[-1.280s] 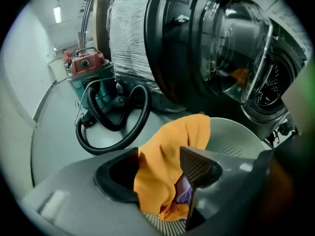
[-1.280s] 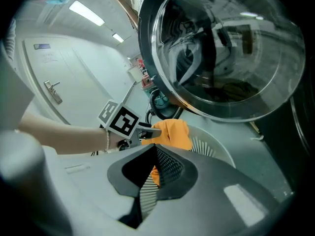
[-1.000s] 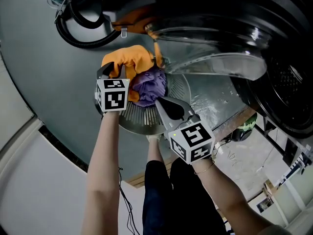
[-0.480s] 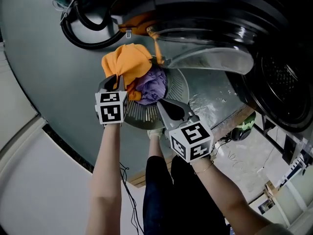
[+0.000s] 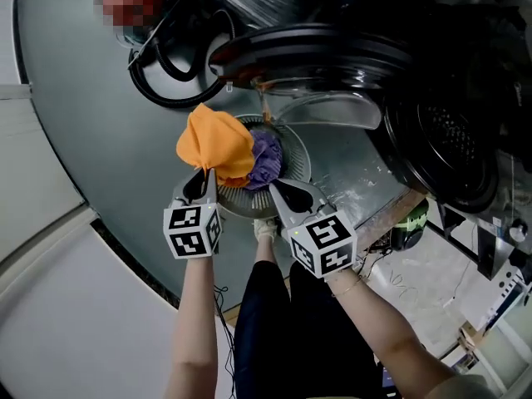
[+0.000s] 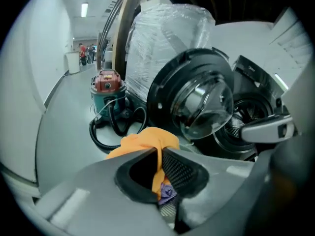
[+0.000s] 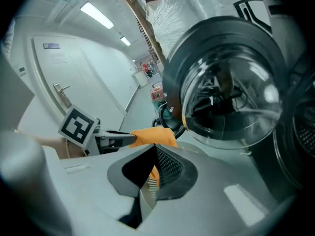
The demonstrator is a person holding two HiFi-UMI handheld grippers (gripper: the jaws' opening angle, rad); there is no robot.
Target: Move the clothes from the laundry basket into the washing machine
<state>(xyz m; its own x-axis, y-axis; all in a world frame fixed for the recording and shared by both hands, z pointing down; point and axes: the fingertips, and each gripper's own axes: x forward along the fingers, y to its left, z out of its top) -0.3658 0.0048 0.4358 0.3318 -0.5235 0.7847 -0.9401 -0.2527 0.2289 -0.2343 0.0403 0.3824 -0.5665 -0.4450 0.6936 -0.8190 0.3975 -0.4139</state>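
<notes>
An orange cloth (image 5: pixel 214 142) hangs bunched above the round slatted laundry basket (image 5: pixel 295 150), and my left gripper (image 5: pixel 207 174) is shut on its lower edge. In the left gripper view the orange cloth (image 6: pixel 147 140) runs down between the closed jaws. A purple cloth (image 5: pixel 267 158) still lies in the basket. My right gripper (image 5: pixel 273 184) is at the basket's near rim, jaws shut with nothing visibly between them. The washing machine's round glass door (image 5: pixel 324 56) stands open, and the drum (image 5: pixel 440 135) is at the right.
A vacuum cleaner (image 6: pixel 106 84) with a coiled black hose (image 5: pixel 166 65) stands on the grey floor beyond the basket. A plastic-wrapped appliance (image 6: pixel 167 33) rises behind the door. Cables and papers (image 5: pixel 432 281) lie on the floor at the lower right.
My left gripper has pulled back with the orange cloth, which now hangs clear of the purple cloth. The right gripper has hardly moved.
</notes>
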